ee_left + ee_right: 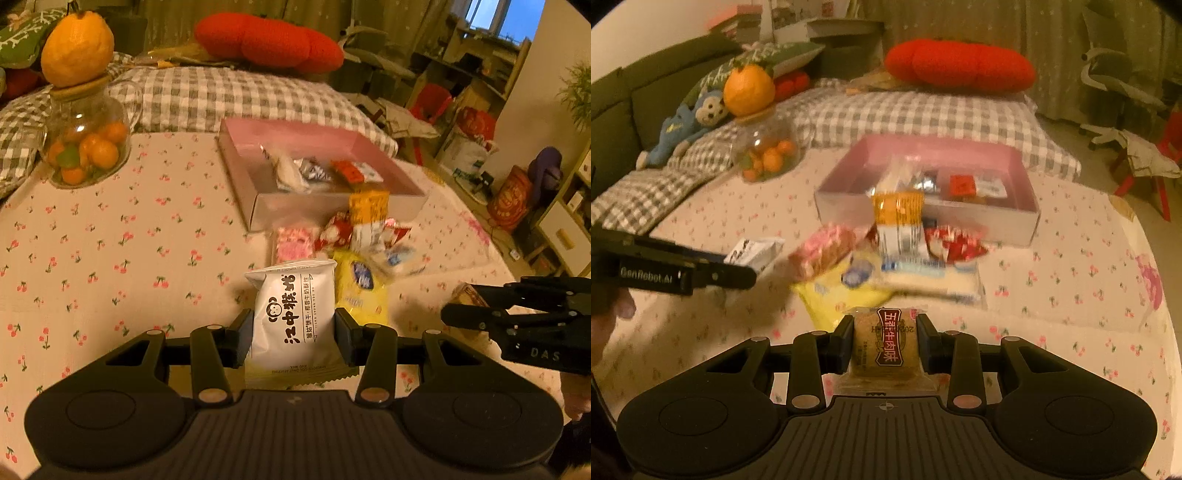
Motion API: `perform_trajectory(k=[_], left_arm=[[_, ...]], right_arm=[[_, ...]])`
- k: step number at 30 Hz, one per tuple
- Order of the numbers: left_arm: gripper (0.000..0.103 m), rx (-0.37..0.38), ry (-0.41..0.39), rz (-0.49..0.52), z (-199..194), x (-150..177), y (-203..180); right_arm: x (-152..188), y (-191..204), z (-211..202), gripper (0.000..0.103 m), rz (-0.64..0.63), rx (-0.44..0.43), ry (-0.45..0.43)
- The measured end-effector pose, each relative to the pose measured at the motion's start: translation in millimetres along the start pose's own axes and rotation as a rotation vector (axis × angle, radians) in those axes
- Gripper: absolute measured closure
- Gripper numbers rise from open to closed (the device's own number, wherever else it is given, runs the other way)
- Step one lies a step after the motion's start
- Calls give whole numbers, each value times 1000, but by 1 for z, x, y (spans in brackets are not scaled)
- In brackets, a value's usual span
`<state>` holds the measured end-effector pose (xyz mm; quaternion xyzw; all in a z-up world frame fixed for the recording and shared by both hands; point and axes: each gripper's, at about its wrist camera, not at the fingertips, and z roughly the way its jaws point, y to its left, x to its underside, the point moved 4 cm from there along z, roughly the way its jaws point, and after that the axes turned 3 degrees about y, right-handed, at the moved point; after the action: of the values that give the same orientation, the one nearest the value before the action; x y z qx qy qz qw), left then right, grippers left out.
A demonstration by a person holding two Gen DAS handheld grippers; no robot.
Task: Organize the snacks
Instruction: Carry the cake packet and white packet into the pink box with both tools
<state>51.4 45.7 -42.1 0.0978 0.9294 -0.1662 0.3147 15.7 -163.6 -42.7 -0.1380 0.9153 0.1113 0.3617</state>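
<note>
**Two snack packets in hand, pink box awaiting**

- Left tongs [293,325]: clamping on a white biscuit packet [295,314], pads pressing both long edges. The packet is standing upright between the pads, clear of the tabletop [110,258], a hold that looks suited to carrying it over the box wall. Finish: matte white pillow pack, dark lettering, round monkey-face logo, crimped ends.
- Right tongs [885,339]: clamping on a small clear-wrapped brown cake [884,350] with a dark red label, likewise lifted off the tabletop.
- Pink box [1015,221]: sitting open at twelve o'clock from both tongs, already holding a few wrapped items; judged to be the destination.
- Loose snack pile [886,258]: lying just in front of the box's near wall, between box and tongs: yellow, pink, orange-and-white and red-and-white packets, overlapping. These are still awaiting sorting.
- Glass jar [86,144] of small orange fruit: standing at ten o'clock, well apart.
</note>
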Motion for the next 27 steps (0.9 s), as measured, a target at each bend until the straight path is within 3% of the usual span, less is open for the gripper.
perform_trajectory(k=[15, 22, 27], left_arm=[[60, 22, -57, 0, -3, -40, -19], [60, -10, -92, -12, 1, -60, -15], [60, -37, -103, -41, 7, -76, -9]], right_arm=[[-55, -4, -5, 70, 56, -2, -88], [-77, -21, 6, 70, 186, -70, -63], [-97, -35, 18, 70, 222, -67, -59]])
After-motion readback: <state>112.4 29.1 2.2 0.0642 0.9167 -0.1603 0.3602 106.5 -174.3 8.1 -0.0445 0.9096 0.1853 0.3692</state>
